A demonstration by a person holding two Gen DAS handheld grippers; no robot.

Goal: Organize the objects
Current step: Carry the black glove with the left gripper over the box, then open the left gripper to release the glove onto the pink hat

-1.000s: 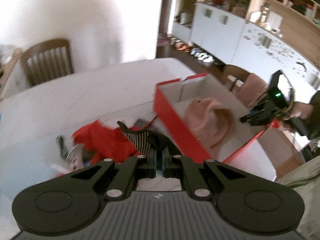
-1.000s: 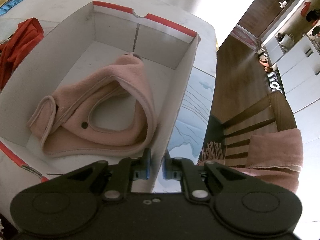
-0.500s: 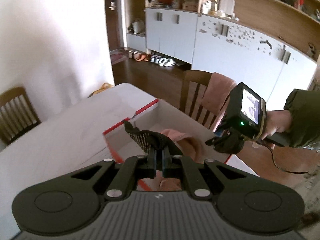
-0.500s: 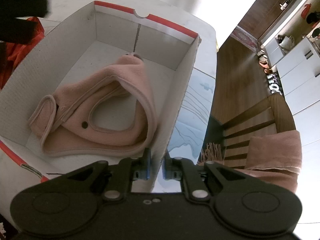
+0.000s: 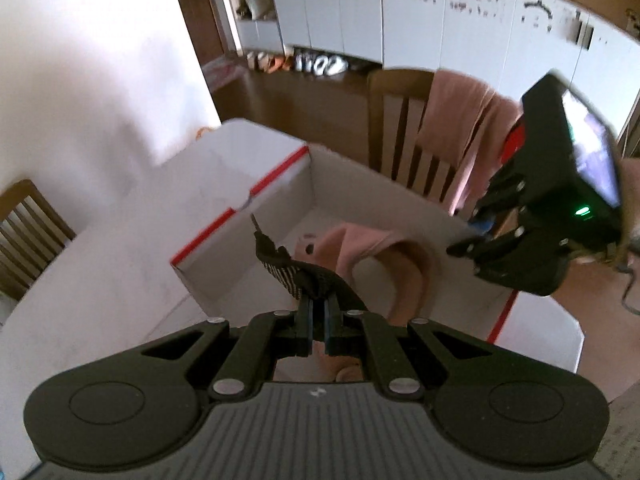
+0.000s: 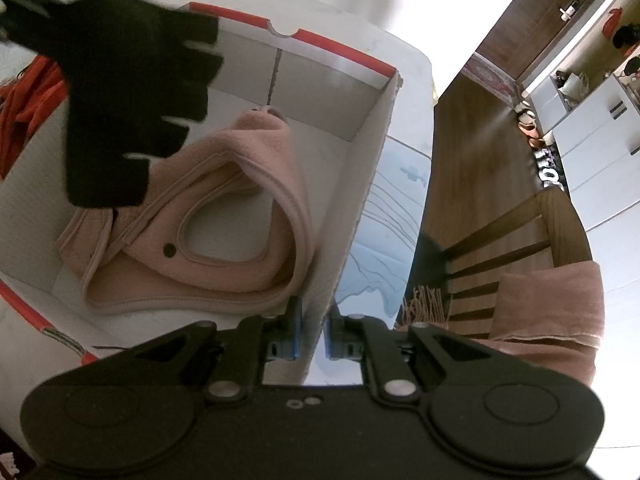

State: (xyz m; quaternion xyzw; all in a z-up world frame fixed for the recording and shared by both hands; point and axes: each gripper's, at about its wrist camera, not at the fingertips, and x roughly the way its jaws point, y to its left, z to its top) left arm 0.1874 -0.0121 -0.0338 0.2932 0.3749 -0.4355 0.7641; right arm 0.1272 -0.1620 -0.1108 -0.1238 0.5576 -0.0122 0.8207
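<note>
Black glove (image 6: pixel 120 92) in left hand-held gripper (image 5: pixel 318 320), now over box (image 5: pixel 240 216).

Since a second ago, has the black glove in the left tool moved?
Yes. The black glove has come in from the red cloth side and now hangs over the pink hat inside the box.

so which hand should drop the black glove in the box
Left. The left gripper already pinches the black glove, hanging over the open box above the pink hat. The right gripper has its jaws astride the box wall, steadying it.
</note>
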